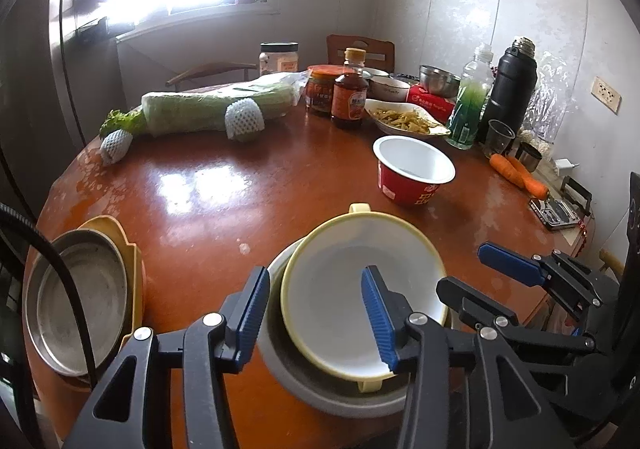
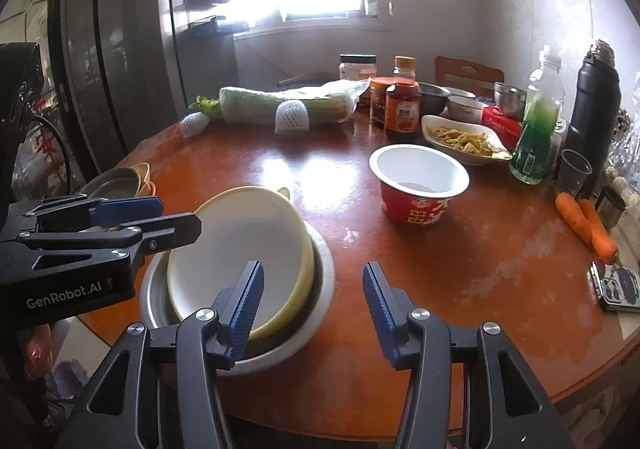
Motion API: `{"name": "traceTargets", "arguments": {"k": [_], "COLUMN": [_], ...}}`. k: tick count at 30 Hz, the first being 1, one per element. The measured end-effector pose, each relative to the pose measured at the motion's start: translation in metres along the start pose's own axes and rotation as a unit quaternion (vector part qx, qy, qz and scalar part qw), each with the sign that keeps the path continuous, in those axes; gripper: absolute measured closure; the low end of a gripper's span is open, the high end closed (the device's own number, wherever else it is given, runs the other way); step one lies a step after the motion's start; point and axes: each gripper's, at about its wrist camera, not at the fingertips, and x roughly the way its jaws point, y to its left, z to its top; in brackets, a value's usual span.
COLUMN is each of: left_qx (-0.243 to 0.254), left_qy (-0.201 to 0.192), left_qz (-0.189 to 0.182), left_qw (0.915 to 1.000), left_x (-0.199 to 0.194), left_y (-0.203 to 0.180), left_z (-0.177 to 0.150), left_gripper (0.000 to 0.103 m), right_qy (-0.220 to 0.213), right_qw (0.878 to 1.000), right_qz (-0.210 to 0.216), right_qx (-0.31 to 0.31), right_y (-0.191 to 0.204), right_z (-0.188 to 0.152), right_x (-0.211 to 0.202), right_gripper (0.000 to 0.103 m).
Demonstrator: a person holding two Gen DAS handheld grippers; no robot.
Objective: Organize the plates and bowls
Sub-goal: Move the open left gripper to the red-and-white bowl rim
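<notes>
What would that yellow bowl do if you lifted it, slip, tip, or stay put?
The yellow bowl looks rigid, so it probably won't flex. Its glossy white inside may be slippery under a pad. It sits tilted inside the metal bowl, not flat, so it may rock or slide when nudged. Both the left gripper and right gripper are open.

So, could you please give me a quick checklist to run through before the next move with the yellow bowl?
1. Left tongs open: ok.
2. Left tongs astride the yellow bowl rim, one finger inside and one outside: ok.
3. Yellow bowl seated in the steel basin: it sits tilted, not ok.
4. Right tongs open and empty: ok.
5. Right tongs apart from the left tongs: cannot tell; they look close.
6. Steel plate lies on a yellow dish, free to take more: ok.
</notes>
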Motion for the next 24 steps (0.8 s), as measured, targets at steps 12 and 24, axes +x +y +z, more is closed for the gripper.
{"name": "traceTargets", "arguments": {"k": [12, 24], "left_qx": [0.013, 0.027], "left_qy": [-0.001, 0.006], "left_qz": [-0.005, -0.02], "left_qw": [0.9999, 0.9994], "left_x": [0.013, 0.042], "left_y": [-0.017, -0.042], "left_z": [0.024, 0.065], "left_gripper": [0.05, 0.05], "right_qy": [-0.021, -0.029], "right_qw": [0.999, 0.997], "right_qz": [-0.006, -0.032], "right_qx": [0.037, 0.063], "right_y": [-0.033, -0.078], "right_z": [0.008, 0.032], "right_x": [0.0, 0.012], "right_gripper": [0.046, 0.046]}}
